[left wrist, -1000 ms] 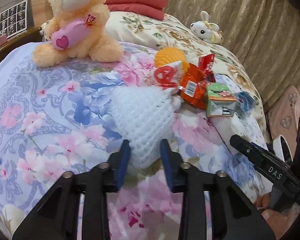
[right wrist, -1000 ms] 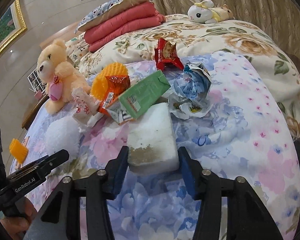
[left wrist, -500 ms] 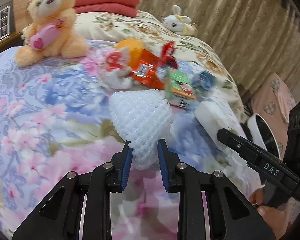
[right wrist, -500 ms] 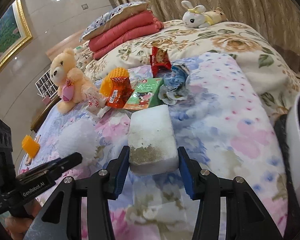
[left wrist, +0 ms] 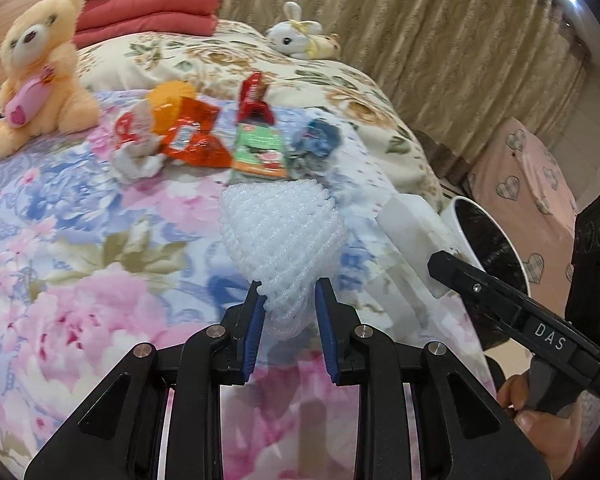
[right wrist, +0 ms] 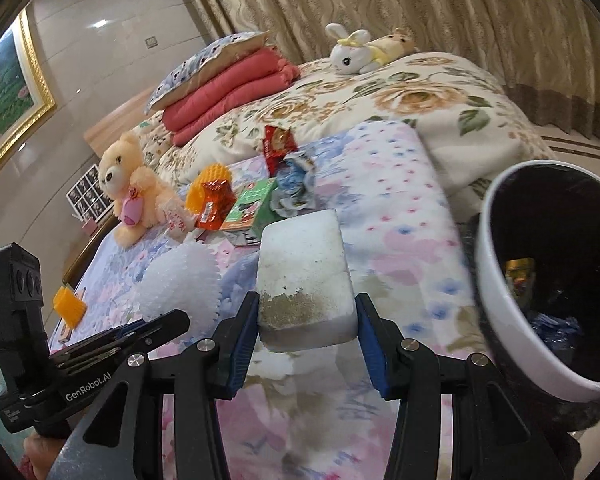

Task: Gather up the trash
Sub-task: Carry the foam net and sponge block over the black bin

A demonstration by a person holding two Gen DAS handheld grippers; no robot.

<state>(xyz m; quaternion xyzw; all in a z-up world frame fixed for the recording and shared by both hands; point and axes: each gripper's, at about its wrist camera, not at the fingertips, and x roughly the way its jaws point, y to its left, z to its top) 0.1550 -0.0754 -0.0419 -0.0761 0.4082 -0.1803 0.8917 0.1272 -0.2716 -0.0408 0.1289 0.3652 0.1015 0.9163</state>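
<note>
My left gripper (left wrist: 288, 304) is shut on a white foam fruit net (left wrist: 280, 236) and holds it above the floral bedspread. My right gripper (right wrist: 306, 320) is shut on a white foam block (right wrist: 304, 268) with a dirty near end. The block also shows in the left wrist view (left wrist: 414, 228), and the net in the right wrist view (right wrist: 180, 280). A white trash bin (right wrist: 496, 304) with a black liner stands at the right of the bed, with some trash inside. More trash lies on the bed: an orange wrapper (left wrist: 192, 136), a green carton (left wrist: 260, 152), a red packet (left wrist: 254, 94), a blue crumpled wrapper (left wrist: 318, 140).
A teddy bear (left wrist: 36, 76) sits at the bed's left. Folded red blankets (right wrist: 228, 96) and a pillow lie at the head. A white bunny toy (right wrist: 356, 52) lies on the floral quilt. An orange foam net (right wrist: 69, 307) sits at the left. Curtains hang behind.
Both grippers have moved right toward the bed's edge with their loads lifted. The trash bin has come into view at the right.
</note>
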